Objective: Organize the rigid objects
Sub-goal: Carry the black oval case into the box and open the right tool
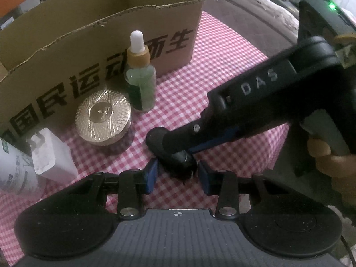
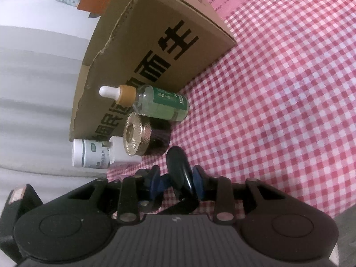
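A black glossy oval object (image 1: pixel 164 144) hovers just above the pink checked cloth, and both grippers are on it. In the left wrist view my left gripper (image 1: pixel 178 173) has its blue pads against the object's lower sides. My right gripper (image 1: pixel 191 146) comes in from the right, shut on the same piece. In the right wrist view the black oval object (image 2: pixel 176 160) sticks up between the pads of my right gripper (image 2: pixel 176 182). The far finger of the right gripper is hidden in the left wrist view.
An open cardboard box (image 1: pixel 66 44) with black print stands behind. In front of it are a green dropper bottle (image 1: pixel 140 84), a gold-lidded jar (image 1: pixel 103 116), a white charger plug (image 1: pixel 51 155) and a white bottle (image 1: pixel 13 173). A hand (image 1: pixel 329 158) holds the right gripper.
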Tool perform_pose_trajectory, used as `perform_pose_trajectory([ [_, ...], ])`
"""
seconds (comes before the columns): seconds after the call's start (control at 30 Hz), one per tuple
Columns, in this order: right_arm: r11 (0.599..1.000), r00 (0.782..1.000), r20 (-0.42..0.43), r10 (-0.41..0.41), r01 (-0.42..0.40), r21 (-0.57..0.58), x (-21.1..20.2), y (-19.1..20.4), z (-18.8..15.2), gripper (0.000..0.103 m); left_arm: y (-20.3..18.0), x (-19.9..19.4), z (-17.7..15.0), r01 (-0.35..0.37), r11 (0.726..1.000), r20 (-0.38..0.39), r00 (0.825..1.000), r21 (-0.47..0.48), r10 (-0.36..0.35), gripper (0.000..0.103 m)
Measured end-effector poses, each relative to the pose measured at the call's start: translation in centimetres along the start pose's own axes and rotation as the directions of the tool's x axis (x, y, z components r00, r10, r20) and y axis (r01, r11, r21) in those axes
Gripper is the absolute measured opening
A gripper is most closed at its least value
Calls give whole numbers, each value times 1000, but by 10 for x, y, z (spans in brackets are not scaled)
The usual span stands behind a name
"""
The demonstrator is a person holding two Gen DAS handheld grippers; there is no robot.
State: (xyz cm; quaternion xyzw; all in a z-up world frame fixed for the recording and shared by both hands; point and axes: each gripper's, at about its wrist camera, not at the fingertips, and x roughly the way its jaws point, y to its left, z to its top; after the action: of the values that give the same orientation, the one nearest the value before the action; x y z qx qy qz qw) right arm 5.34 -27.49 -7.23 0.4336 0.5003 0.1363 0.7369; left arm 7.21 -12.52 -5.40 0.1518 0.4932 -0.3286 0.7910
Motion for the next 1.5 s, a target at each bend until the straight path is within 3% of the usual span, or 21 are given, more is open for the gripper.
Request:
perform_pose_trajectory([
  [0.27,997,1000,9,-12,13,-73,5,12,-2,34,8,0,10,4,1000,6,1000,-22,-4,39],
  [0.43,993,999,13,41,-39,-107,8,17,-6,26,14,-2,10,-1,1000,8,1000,-25,1,39],
  [0.83,993,999,32,8,-4,-116,27,19,-3,17,12,-1,9,-29,999,18,999,-24,29,29],
  [1.1,988,997,68,41,-30,-149,-5,31,-14,17,-3,-38,6,-46,999,93,995,1,45,29],
  [1.2,974,992,106,65,-40,-223,-23,57,-19,17,-6,-69,8,-72,997,160,985,11,70,29],
  [1.33,933,982,151,114,-54,-356,-41,105,-16,17,0,-114,19,-138,990,256,958,3,133,29],
  [1.5,878,974,140,178,-93,-470,-34,161,16,17,24,-142,38,-227,973,312,922,-39,227,29],
])
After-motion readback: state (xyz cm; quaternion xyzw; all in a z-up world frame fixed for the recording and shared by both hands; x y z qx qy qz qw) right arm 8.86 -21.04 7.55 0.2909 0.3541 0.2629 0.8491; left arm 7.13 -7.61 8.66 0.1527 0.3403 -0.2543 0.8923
